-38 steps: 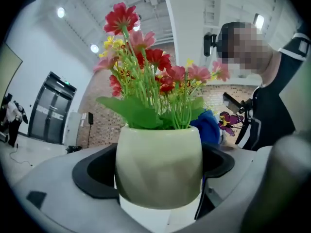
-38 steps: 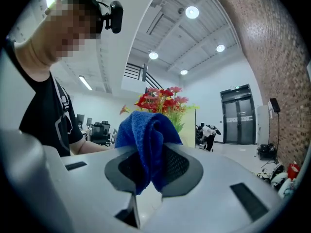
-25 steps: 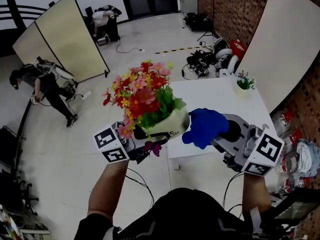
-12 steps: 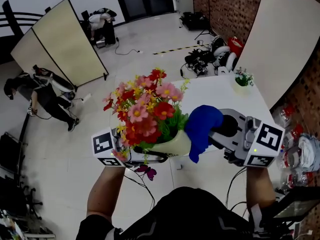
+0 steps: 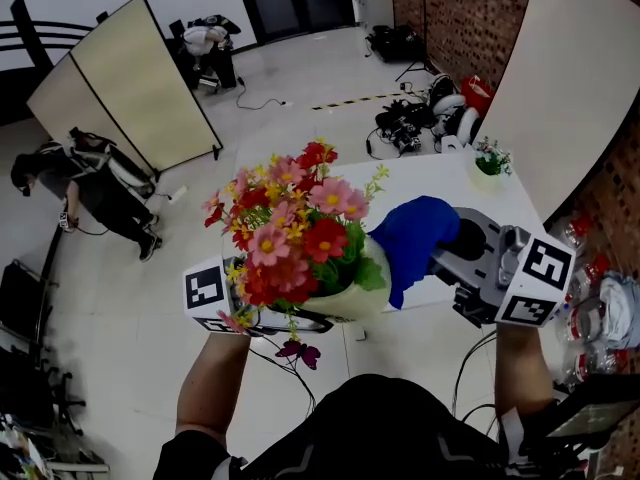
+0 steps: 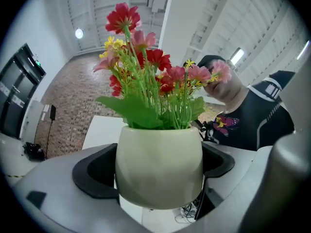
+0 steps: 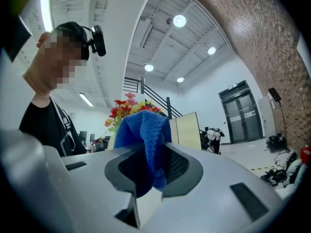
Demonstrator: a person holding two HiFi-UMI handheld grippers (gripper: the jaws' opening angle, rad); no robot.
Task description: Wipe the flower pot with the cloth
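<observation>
The right tool is pinched on a fold of the blue cloth, most of which bunches loose above the jaws. The left tool is clamped across the belly of the pale green flower pot, one jaw on each flank. The pot is held in the air in front of the person's chest, off the near edge of the white desk, with the cloth at its right side, touching or just beside it. The pot's long axis runs from base to blooms. It stands upright between the left jaws, yet in the head view it leans, with the flowers fanning up and left toward the camera. The risk, as I judge it, is the glazed, rounded wall: a sideways push from the cloth could twist or squeeze the top-heavy pot out of the jaws, with only floor beneath. A hard rub might also drag the cloth's thin fold free.
</observation>
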